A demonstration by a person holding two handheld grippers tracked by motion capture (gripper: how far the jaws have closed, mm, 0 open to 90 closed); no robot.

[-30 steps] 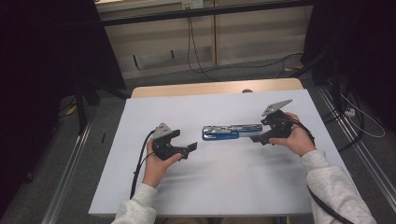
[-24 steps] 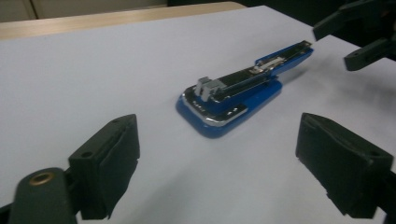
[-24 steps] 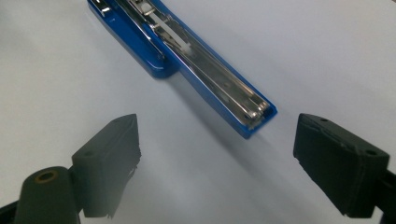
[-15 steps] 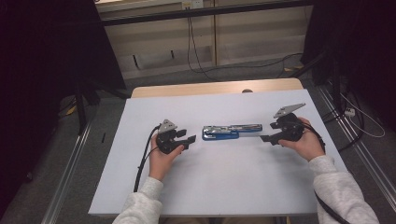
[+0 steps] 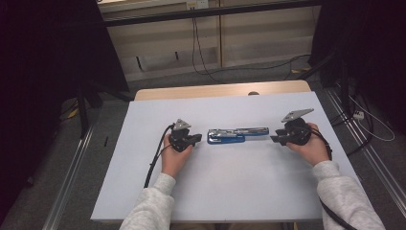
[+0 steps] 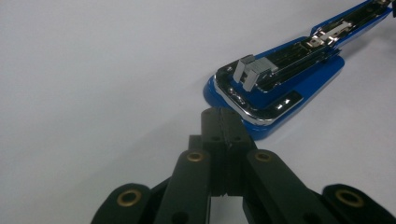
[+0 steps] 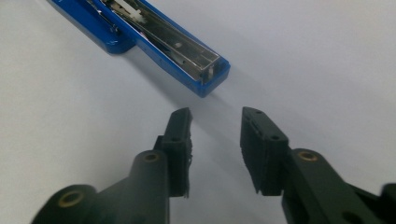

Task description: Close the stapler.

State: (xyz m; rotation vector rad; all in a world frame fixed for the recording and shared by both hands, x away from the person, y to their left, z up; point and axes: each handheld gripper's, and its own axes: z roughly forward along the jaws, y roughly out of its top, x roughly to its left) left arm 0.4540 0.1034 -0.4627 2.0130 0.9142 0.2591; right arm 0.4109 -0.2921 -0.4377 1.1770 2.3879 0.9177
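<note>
Change: since the earlier frames both hands have settled lower on the desk; the left gripper has slid rightward toward the stapler, and the right gripper has backed off its right end.
Stapler place: middle of the high view, lying flat and unfolded in a straight line, blue base end toward frame left, magazine arm toward frame right.
Left gripper: its jaws have just been closing and now meet with nothing between them, tips just short of the rounded blue base.
Right gripper: jaws have just been closing, now partly open and empty, aimed at the square magazine end.
Handling: likely stiff, fairly weighty metal and smooth plastic; the hinge may swing, and chrome parts look slippery.
Grip point: best across the narrow sides of either arm, near the hinge.
</note>
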